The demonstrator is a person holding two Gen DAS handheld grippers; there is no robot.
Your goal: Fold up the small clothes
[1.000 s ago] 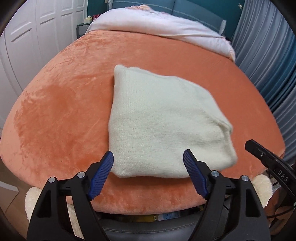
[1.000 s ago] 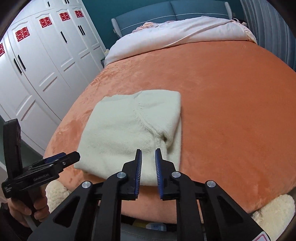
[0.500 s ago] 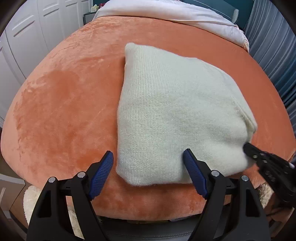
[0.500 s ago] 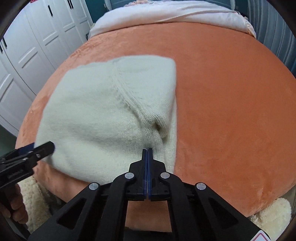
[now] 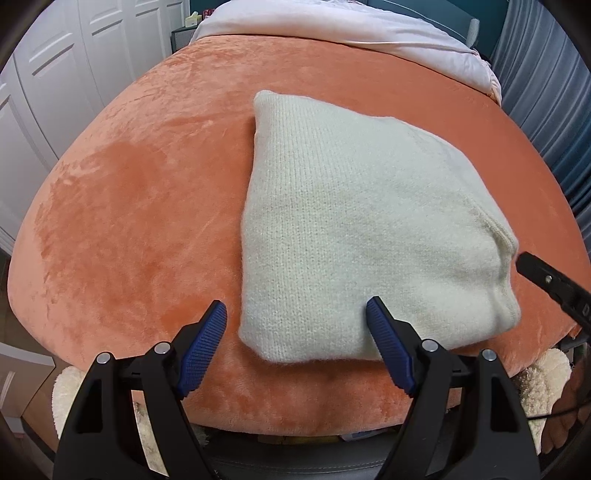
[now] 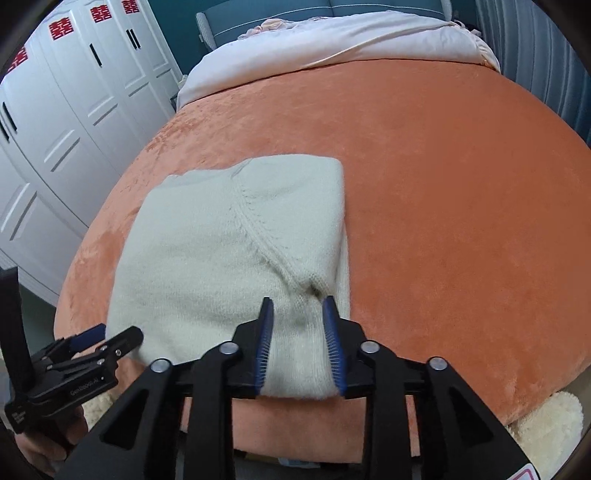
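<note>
Left wrist view: an orange plush bed cover (image 5: pixel 140 206) fills the frame, a pale quilt (image 5: pixel 332 26) bunched at 12 o'clock and white wardrobe doors (image 5: pixel 48 74) at 10 o'clock. A cream knit garment (image 5: pixel 354 229), folded into a thick wedge, lies on the cover from centre toward 4 o'clock. Over its near corner at 6 o'clock, the left gripper (image 5: pixel 295 314) stands wide, gripping nothing. In the right wrist view, the right gripper (image 6: pixel 297 310), at 6 o'clock, has just been opening; its 2 fingers now stand narrowly apart over the garment's near folded edge, pads not pressing it.
</note>
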